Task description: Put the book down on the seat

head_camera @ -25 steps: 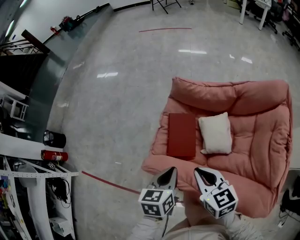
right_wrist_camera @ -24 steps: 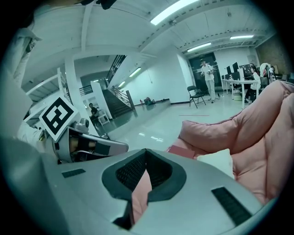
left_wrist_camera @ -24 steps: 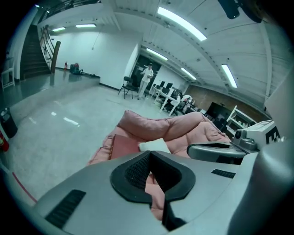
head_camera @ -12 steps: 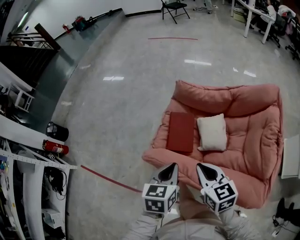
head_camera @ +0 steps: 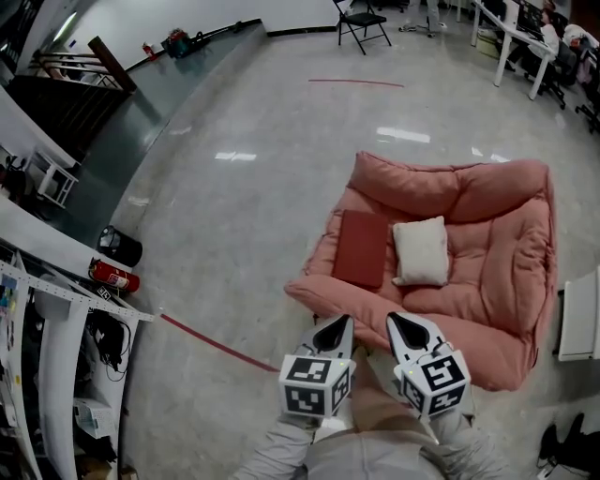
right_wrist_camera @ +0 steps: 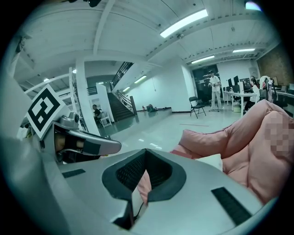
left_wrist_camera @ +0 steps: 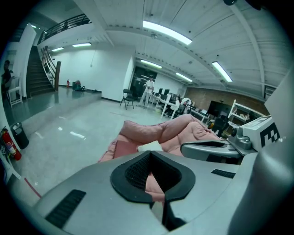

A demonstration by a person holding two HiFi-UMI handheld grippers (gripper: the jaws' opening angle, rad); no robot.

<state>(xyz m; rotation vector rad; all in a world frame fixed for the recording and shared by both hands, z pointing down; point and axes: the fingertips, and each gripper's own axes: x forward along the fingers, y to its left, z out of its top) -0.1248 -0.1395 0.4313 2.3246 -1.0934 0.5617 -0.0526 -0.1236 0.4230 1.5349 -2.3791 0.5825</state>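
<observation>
A dark red book (head_camera: 361,248) lies flat on the left part of the pink cushioned seat (head_camera: 487,272), beside a white pillow (head_camera: 420,251). In the left gripper view the book (left_wrist_camera: 124,149) and pillow (left_wrist_camera: 149,146) show ahead on the seat (left_wrist_camera: 158,131). My left gripper (head_camera: 330,336) and right gripper (head_camera: 409,335) hover side by side just before the seat's front edge, well short of the book. Both are shut with nothing between the jaws (left_wrist_camera: 151,179) (right_wrist_camera: 143,176). Only pink cushion shows through the gaps between the pads.
A red fire extinguisher (head_camera: 112,277) and a black bin (head_camera: 120,246) stand on the floor at the left, by shelving (head_camera: 47,375). A red tape line (head_camera: 206,342) crosses the polished floor. A folding chair (head_camera: 364,19) and desks stand far back. A white object (head_camera: 579,314) sits right of the seat.
The view has drawn back and shifted, so the seat looks smaller and higher in the picture. The book stays flat on the seat. Both grippers remain shut and empty.
</observation>
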